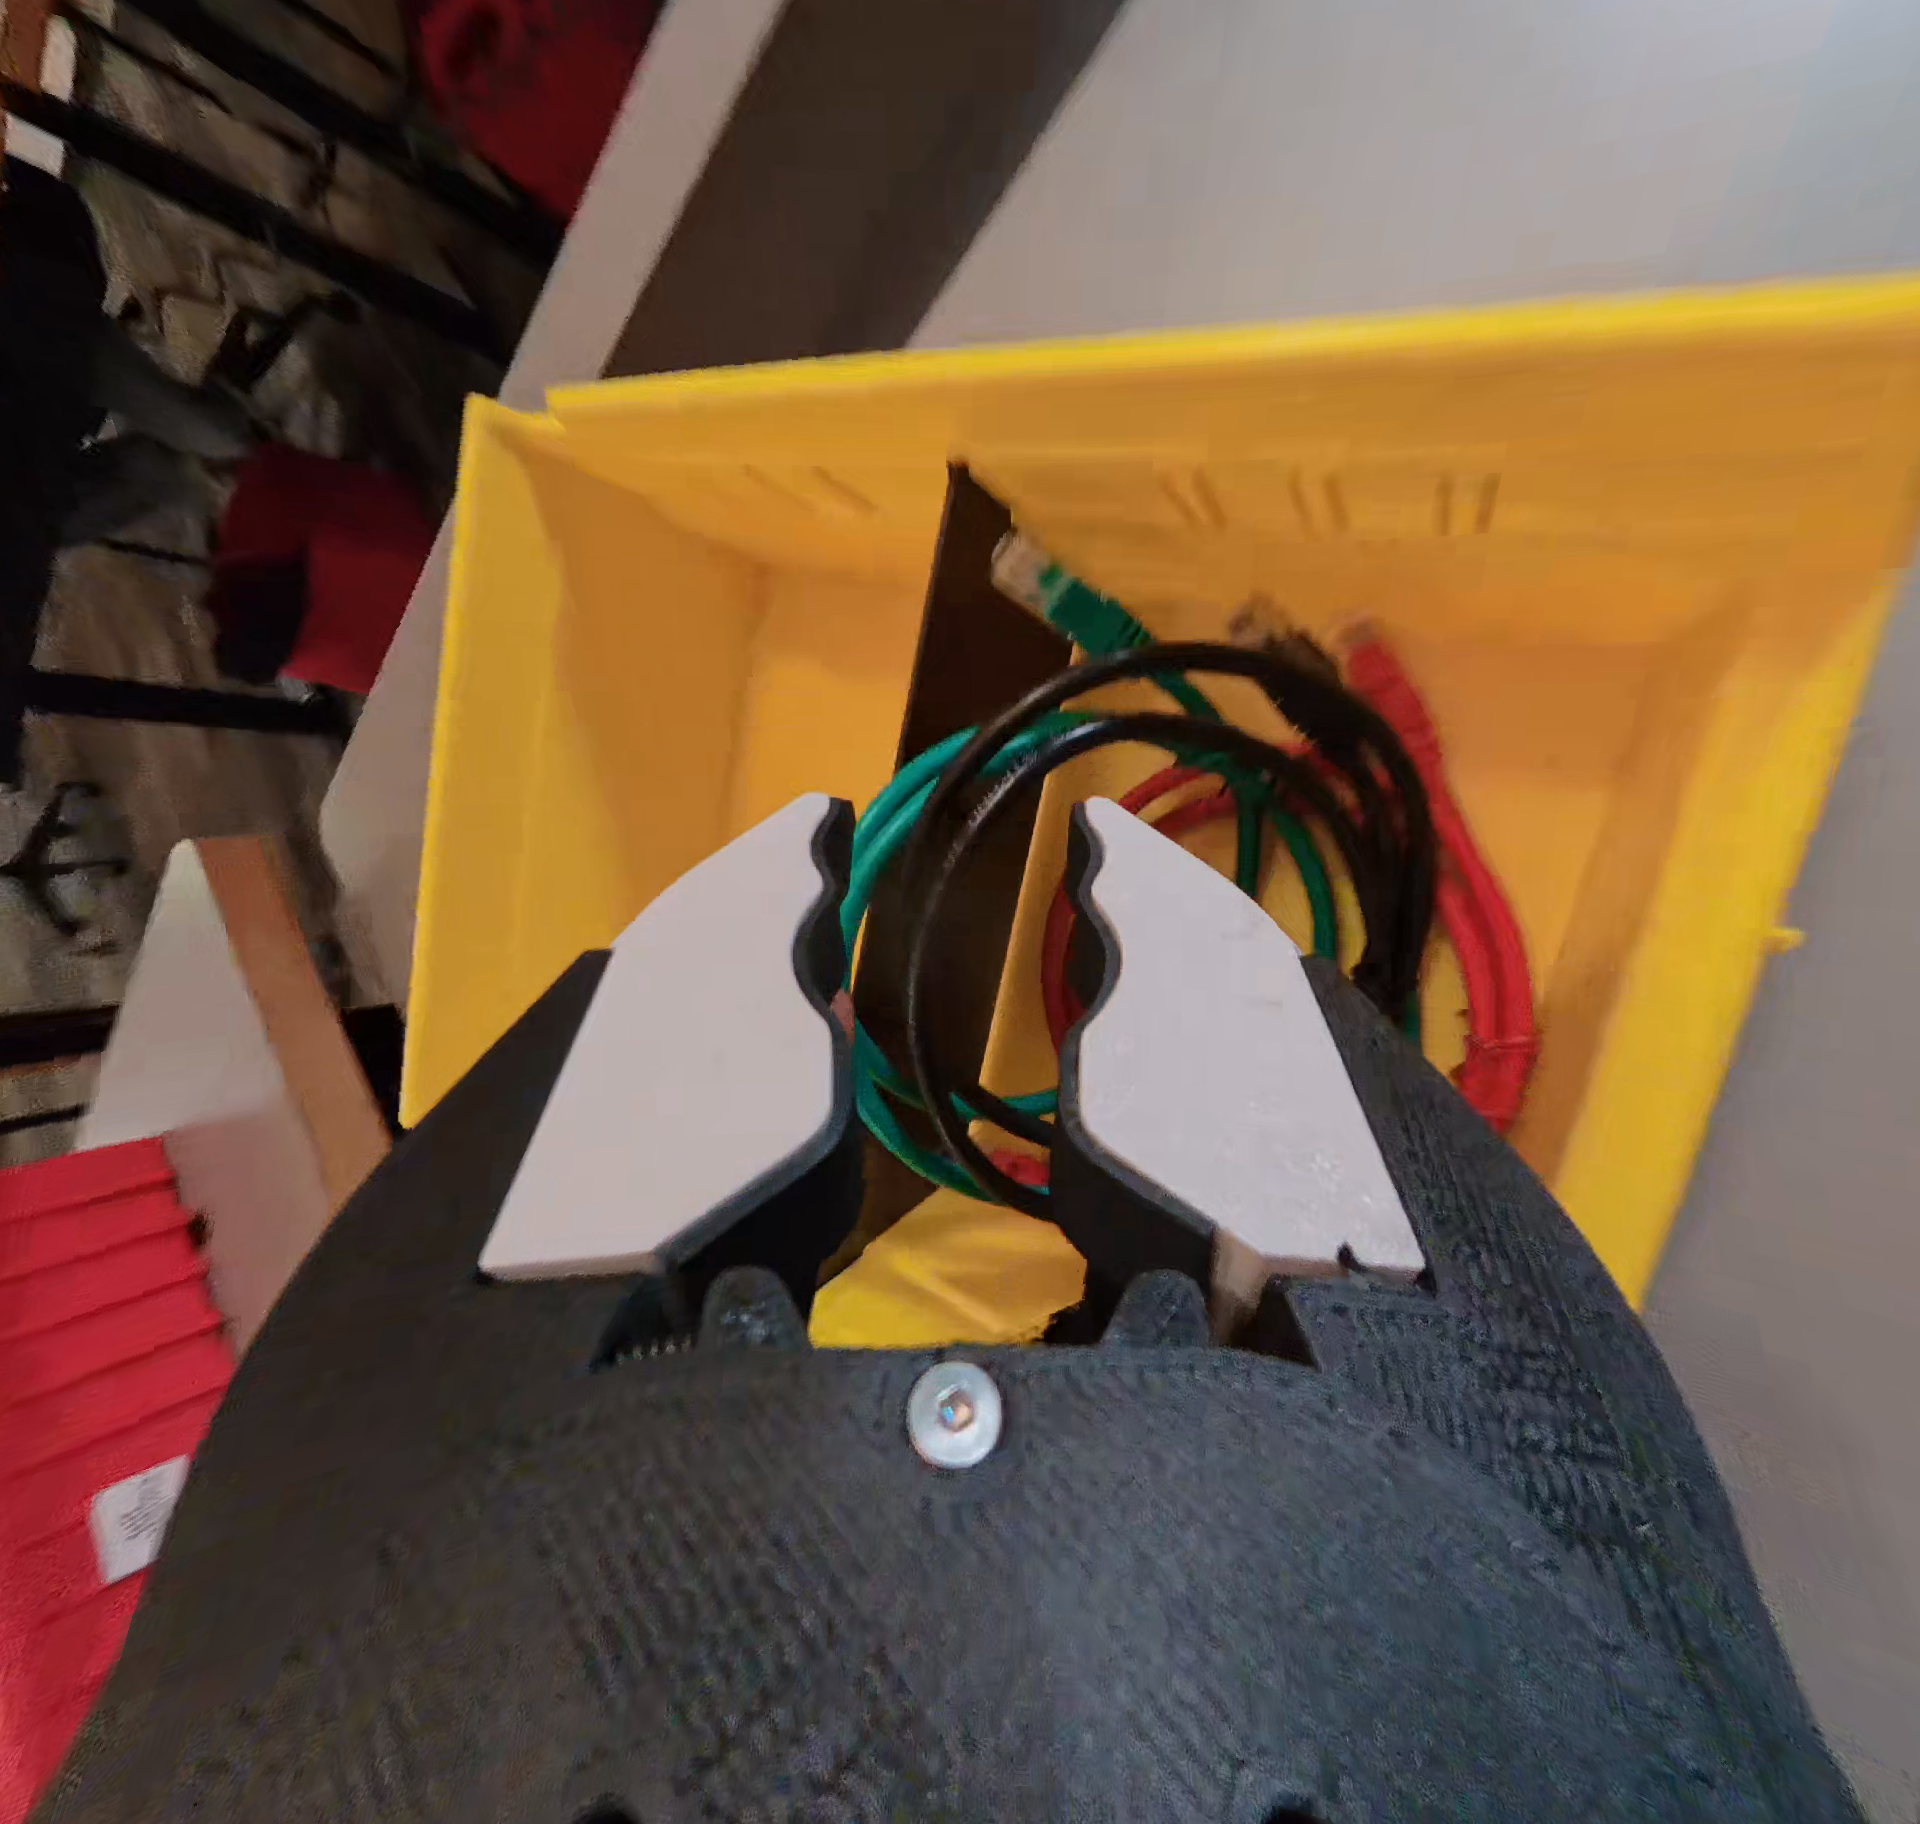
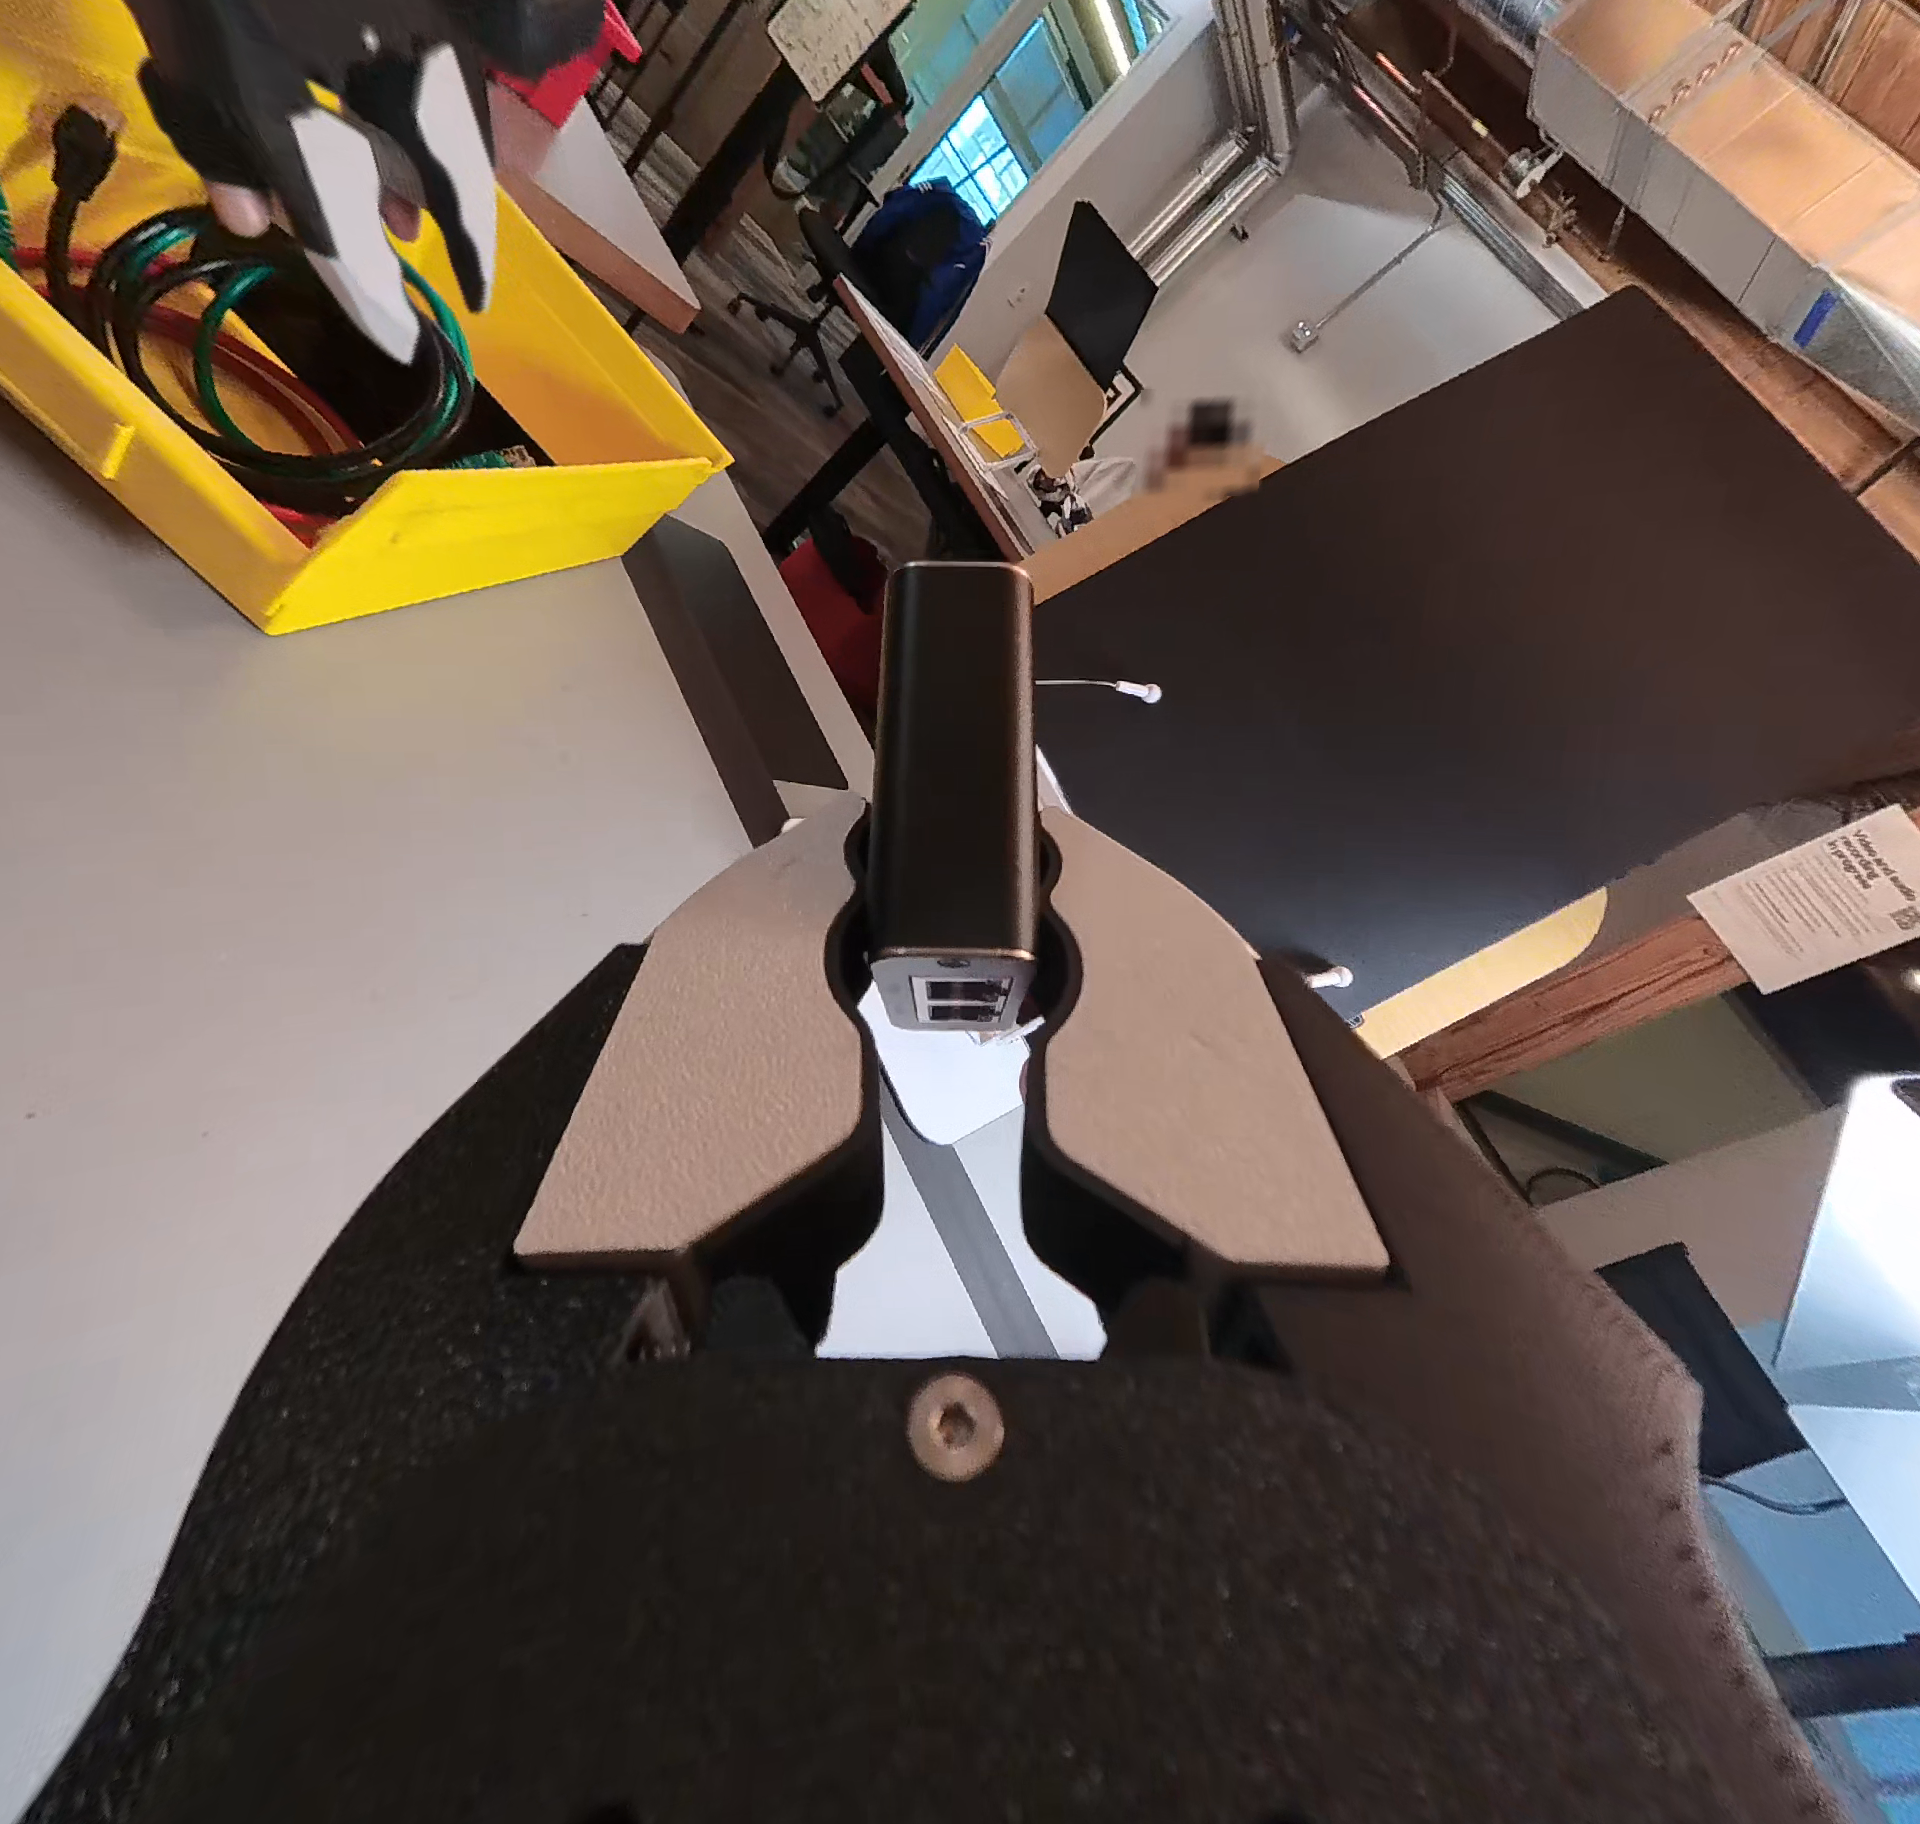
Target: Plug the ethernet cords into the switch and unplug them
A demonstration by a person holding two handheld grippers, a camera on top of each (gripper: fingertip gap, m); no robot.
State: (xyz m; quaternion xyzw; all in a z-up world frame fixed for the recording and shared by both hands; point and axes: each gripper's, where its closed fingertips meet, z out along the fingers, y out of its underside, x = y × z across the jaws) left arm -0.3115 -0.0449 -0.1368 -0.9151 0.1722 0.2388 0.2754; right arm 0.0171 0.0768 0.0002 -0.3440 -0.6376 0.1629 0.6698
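A yellow bin (image 1: 665, 652) holds coiled ethernet cords: a black cord (image 1: 1340, 704), a green cord (image 1: 1091, 611) and a red cord (image 1: 1475, 901). My left gripper (image 1: 951, 829) is open and hangs just above the coils, with loops of the black and green cords showing between its fingers. In the right wrist view the left gripper (image 2: 426, 299) reaches down into the bin (image 2: 499, 517). My right gripper (image 2: 951, 829) is shut on the black switch (image 2: 954, 735), holding it above the table with its ports facing the camera.
A black divider (image 1: 966, 611) stands inside the bin. The grey table (image 2: 312, 839) stretches to the left of the switch, its edge just behind it. A red item (image 1: 94, 1359) lies off the table's left side. Desks, chairs and a dark panel (image 2: 1455, 631) stand beyond. Across from one pair of fingers to the other is roughly 40 centimetres.
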